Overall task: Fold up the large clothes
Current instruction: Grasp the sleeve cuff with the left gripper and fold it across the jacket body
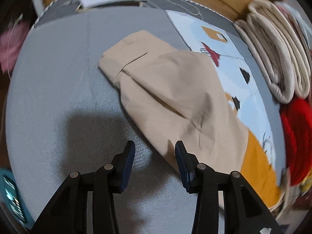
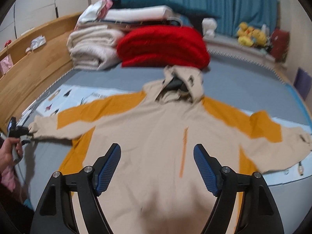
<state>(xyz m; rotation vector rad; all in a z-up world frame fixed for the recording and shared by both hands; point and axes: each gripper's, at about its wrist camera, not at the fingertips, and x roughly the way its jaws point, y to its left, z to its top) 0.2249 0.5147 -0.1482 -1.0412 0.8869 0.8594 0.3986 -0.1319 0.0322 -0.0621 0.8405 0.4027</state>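
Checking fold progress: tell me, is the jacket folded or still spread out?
Spread out. The jacket lies flat on the bed, both sleeves stretched out to the sides and the hood extended at the top. No fold made yet.

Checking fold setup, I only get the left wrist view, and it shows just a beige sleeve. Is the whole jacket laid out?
Observer: Yes. The jacket lies spread flat on the bed, both sleeves out, hood toward the red blanket.
Operator: Right gripper?
Observer: The right gripper is over the jacket's lower body, jaws open, nothing between them.
Operator: Far sleeve?
Observer: The far sleeve lies outstretched with nothing on it.
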